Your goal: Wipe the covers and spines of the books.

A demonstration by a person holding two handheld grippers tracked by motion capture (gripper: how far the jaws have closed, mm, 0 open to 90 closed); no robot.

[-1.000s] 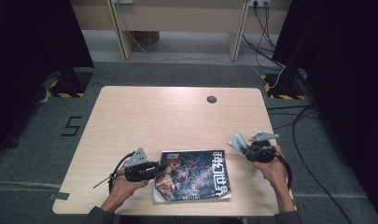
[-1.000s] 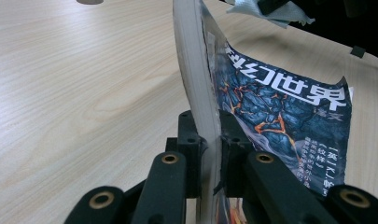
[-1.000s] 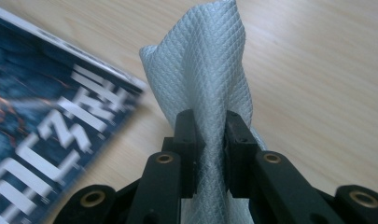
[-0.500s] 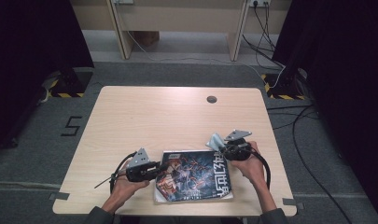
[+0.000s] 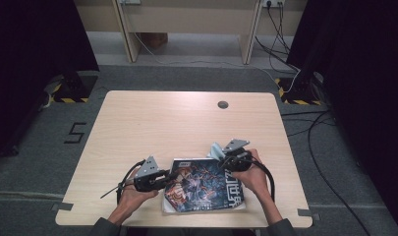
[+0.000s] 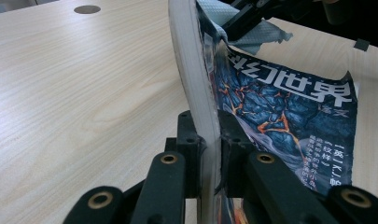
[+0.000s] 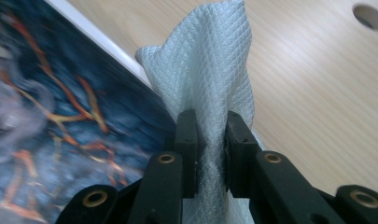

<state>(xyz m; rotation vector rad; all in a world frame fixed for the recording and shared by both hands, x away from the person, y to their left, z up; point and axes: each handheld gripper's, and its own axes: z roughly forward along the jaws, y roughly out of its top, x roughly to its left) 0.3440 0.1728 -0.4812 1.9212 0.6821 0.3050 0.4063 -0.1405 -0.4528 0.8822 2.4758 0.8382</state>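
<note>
Left gripper (image 6: 207, 154): clamped on the magazine (image 6: 280, 112) edge.
Right gripper (image 7: 210, 140): pinching the cloth (image 7: 210, 70), seemingly over the magazine's far corner.

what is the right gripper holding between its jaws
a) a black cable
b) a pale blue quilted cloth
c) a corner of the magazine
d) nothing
b: in the right gripper view the right gripper has its jaws closed on the pale blue quilted cloth, just past the edge of the magazine, whose other edge the left gripper clamps.
</note>
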